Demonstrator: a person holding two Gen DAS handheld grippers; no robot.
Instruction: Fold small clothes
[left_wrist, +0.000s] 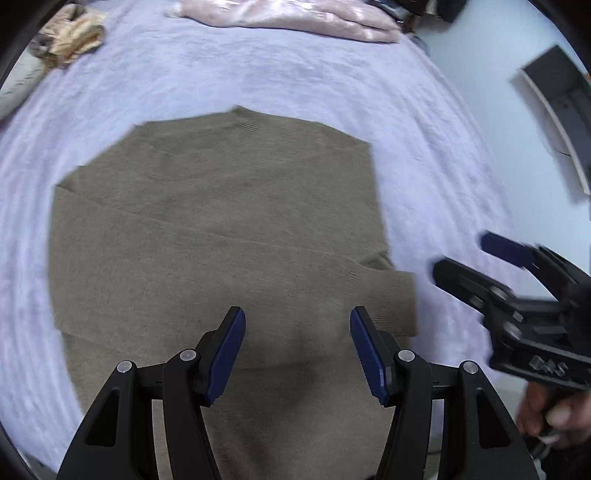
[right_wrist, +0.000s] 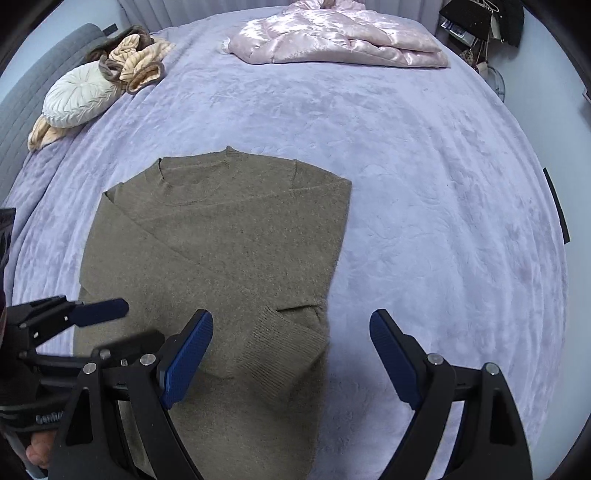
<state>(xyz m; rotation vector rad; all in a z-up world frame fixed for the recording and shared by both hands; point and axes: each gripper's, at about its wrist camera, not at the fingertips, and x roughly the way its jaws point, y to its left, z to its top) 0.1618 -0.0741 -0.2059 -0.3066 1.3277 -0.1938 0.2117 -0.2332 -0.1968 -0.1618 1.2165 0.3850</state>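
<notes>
Both grippers over sweater (right_wrist: 221, 240), on bed (right_wrist: 424, 184).
L gripper (left_wrist: 297, 332) & R gripper (right_wrist: 291, 336): jaws wide open, holding nothing.

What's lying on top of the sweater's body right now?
A folded-in sleeve crosses the olive sweater, its ribbed cuff near the right edge. Anything beneath that sleeve is covered.

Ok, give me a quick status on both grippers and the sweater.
Left gripper open, right gripper open, both empty above the bed. Olive knit sweater flat on lilac blanket, sleeves folded across the body, cuff near the right edge. Nothing in the way.
</notes>
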